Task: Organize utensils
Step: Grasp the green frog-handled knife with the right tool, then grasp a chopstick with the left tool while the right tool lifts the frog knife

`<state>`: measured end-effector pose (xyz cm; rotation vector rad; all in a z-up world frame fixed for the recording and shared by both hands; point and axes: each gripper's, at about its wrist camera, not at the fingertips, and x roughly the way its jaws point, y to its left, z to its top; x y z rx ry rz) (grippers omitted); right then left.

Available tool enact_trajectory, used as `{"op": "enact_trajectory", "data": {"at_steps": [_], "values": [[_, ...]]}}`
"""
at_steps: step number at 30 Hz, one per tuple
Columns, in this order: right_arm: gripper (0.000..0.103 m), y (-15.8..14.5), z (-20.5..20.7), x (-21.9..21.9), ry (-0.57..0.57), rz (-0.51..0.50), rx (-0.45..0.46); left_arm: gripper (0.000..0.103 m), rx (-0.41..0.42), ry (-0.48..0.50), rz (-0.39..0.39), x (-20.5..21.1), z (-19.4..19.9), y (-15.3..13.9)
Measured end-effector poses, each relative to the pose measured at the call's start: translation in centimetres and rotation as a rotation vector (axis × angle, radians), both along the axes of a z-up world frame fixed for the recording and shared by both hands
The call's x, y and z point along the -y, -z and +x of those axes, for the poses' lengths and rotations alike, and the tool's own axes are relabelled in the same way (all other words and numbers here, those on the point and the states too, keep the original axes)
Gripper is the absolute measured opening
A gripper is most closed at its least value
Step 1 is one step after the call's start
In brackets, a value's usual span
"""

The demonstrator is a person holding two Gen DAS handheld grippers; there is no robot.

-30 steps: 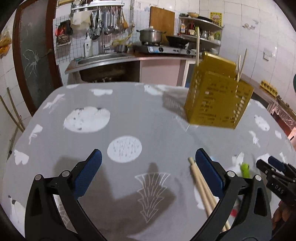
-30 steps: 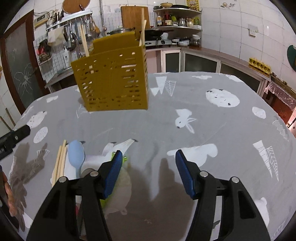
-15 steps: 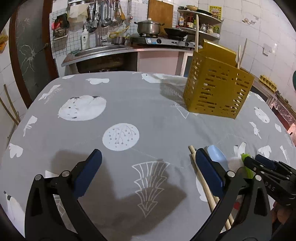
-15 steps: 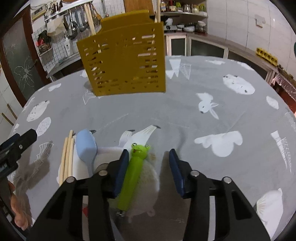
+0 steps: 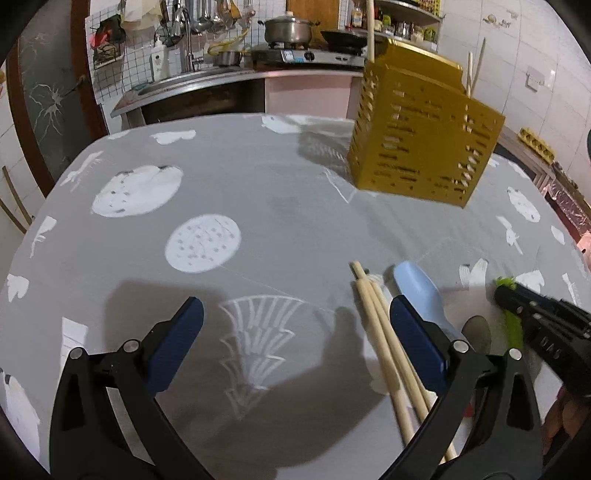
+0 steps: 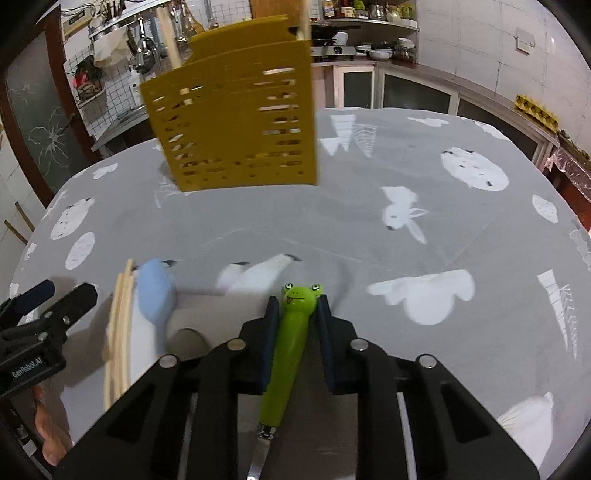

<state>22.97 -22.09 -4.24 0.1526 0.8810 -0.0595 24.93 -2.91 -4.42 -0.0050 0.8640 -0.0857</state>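
frog-handled utensil (image 6: 291, 339): green handle with a frog face at the far end, lying on the grey patterned tablecloth (image 6: 369, 229) near its front edge; a metal neck and blade run back under the tool, the working end hidden
right gripper (image 6: 293, 314): clamped on the frog-handled utensil, one blue pad pressed to each side of the handle just behind the frog head; it sits low over the cloth and points toward the yellow holder
blue spoon (image 6: 157, 291): just left of the green handle, bowl away from the camera, its handle hidden behind the gripper body
chopsticks (image 5: 388, 339): wooden pair lying side by side, just left of the blue spoon, running toward the near table edge
left gripper (image 5: 295, 336): jaws spread wide and holding nothing, low over the cloth; its right pad sits above the gap between the chopsticks and the blue spoon, whether it touches them cannot be told
yellow holder (image 6: 236, 122): slotted box standing upright further back on the table, well apart from the loose utensils, with wooden sticks rising from it
open room: bare cloth lies between the grasped handle and the yellow holder, and wide cloth to the right up to the rounded table edge
beyond the table: kitchen counter with sink, stove and a pot (image 5: 286, 31)
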Motion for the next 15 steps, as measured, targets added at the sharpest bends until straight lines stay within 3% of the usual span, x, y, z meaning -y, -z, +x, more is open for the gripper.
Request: {"op": "enact_trajectory", "data": {"at_steps": [8,15], "values": [[0.021,0.3,-0.8,3.0,0.031,0.004,-0.001,0.087,-0.044,0.002,0.015,1.0,-0.3,1.3],[0.021,0.5,-1.3,2.8,0.029,-0.023,0.013,0.080,-0.050,0.014,0.025,1.1,-0.7,1.7]]}}
